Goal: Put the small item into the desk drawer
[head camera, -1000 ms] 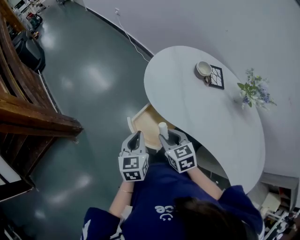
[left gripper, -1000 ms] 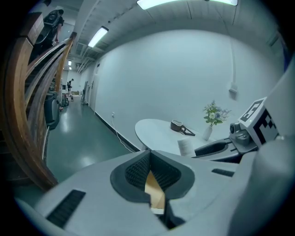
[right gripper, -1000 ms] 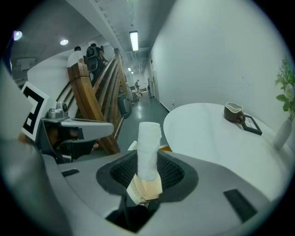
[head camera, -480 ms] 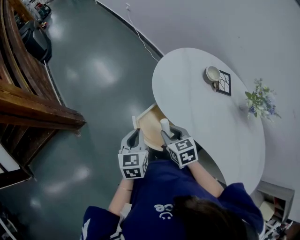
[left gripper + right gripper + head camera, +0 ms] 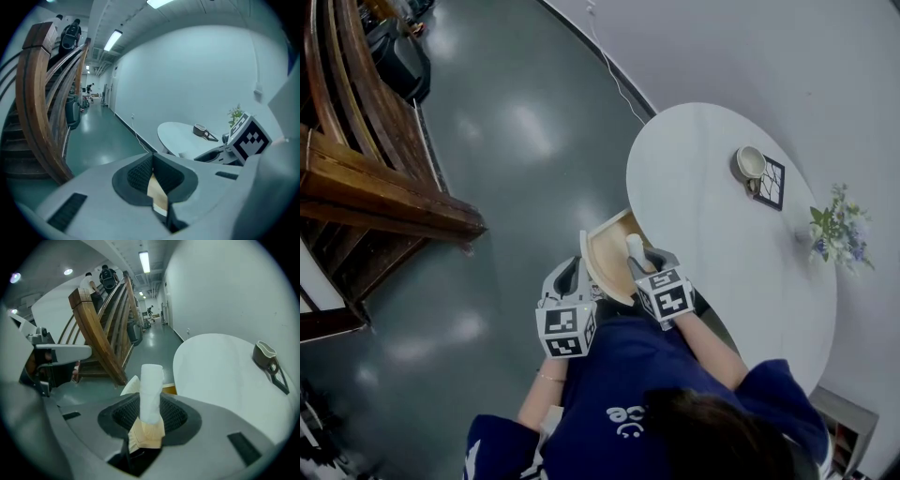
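White small item (image 5: pixel 151 380) pinched upright between fingers of right gripper (image 5: pixel 151 408), over wooden drawer (image 5: pixel 605 251), which is open at 9 o'clock edge of worktop (image 5: pixel 712 187). Left gripper (image 5: pixel 152 172) fingers pressed together, empty. Risk: early release, so item hits drawer rim and rolls to floor (image 5: pixel 516 169).

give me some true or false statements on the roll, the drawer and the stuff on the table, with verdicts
1. The right gripper holds a white roll in its jaws. True.
2. The drawer is shut. False: it is pulled out from under the table.
3. A cup sits on the table. True.
4. The roll lies in the drawer. False: it stands upright in the right gripper's jaws, over the drawer.
5. The flowers stand on the floor. False: they stand on the table, by the wall.
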